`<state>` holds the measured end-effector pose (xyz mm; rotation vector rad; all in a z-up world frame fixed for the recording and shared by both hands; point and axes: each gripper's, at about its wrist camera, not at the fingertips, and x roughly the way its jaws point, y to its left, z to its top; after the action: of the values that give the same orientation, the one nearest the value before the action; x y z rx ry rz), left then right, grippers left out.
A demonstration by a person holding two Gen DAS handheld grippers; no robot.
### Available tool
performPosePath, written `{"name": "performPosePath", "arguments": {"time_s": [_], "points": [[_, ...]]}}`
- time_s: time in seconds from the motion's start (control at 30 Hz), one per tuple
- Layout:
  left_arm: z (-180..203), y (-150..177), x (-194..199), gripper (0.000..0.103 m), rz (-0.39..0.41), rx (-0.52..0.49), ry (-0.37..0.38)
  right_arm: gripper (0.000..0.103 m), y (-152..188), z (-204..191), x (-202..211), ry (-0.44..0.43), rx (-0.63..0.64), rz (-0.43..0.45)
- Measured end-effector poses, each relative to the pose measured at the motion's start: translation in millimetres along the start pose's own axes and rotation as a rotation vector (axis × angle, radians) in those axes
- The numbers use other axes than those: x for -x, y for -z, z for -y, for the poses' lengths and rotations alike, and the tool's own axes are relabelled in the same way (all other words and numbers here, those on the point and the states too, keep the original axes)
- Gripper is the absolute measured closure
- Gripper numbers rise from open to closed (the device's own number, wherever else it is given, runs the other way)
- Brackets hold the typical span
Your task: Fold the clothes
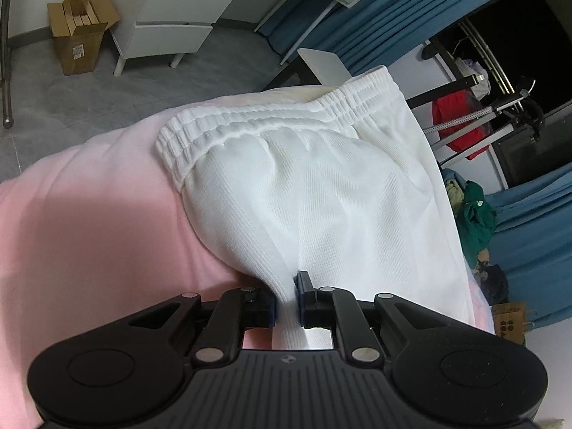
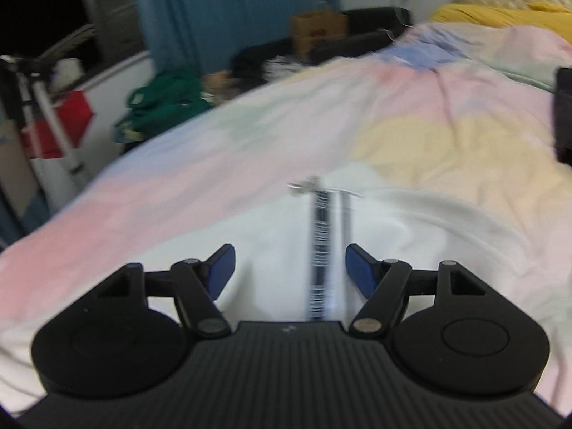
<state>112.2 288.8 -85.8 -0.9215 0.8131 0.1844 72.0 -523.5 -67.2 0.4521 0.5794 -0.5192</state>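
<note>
White ribbed shorts (image 1: pixel 314 186) with an elastic waistband (image 1: pixel 257 118) lie on the pink bedcover (image 1: pixel 89 221) in the left wrist view. My left gripper (image 1: pixel 286 300) is shut on a bunched fold of the shorts at their near end. In the blurred right wrist view, my right gripper (image 2: pixel 289 268) stands open just above white cloth (image 2: pixel 411 228), which carries a dark striped band (image 2: pixel 320 250) running away between the fingers. Nothing sits between its blue pads (image 2: pixel 221 268).
The bed has a pastel patchwork cover (image 2: pixel 411 136) with a yellow pillow (image 2: pixel 500 14) at the far end. Beside the bed are green clothes (image 2: pixel 161 107), a red item (image 1: pixel 461 114), blue curtains (image 2: pixel 228 10), a white drawer unit (image 1: pixel 175 18) and a cardboard box (image 1: pixel 78 28).
</note>
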Motion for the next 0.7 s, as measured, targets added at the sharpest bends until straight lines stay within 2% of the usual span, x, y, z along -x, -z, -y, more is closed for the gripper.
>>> {"name": "performPosePath", "arguments": {"time_s": [0.1, 0.13, 0.17, 0.2, 0.23, 0.5, 0.6, 0.7], "points": [[-4.0, -1.3, -1.3, 0.092, -0.009, 0.023, 0.014, 0.031, 4.4, -2.2, -10.8, 0.013, 0.066, -0.057], [-4.8, -1.3, -1.5, 0.092, -0.011, 0.028, 0.017, 0.040, 5.1, -3.3, -10.6, 0.032, 0.083, -0.053], [-5.1, -1.0, -1.5, 0.092, -0.011, 0.030, 0.017, 0.060, 5.8, -4.4, -10.5, 0.050, 0.101, -0.050], [-4.8, -0.7, -1.1, 0.092, -0.010, 0.028, 0.016, 0.072, 6.5, -5.5, -10.4, 0.069, 0.118, -0.046], [-4.4, -0.4, -0.7, 0.092, -0.008, 0.026, 0.015, 0.087, 5.8, 2.0, -3.4, 0.067, 0.077, -0.036], [-7.9, -1.2, 10.1, 0.093, 0.009, 0.042, 0.051, 0.090, 1.6, 94.9, 86.1, -0.015, -0.454, 0.072], [-9.3, -0.3, 16.4, 0.094, 0.015, 0.037, 0.061, 0.090, 24.9, 133.4, 124.5, 0.025, -0.638, 0.096], [-12.6, 0.7, 22.9, 0.094, 0.020, 0.049, 0.072, 0.090, 60.1, 167.9, 151.6, 0.051, -0.833, 0.072]]}}
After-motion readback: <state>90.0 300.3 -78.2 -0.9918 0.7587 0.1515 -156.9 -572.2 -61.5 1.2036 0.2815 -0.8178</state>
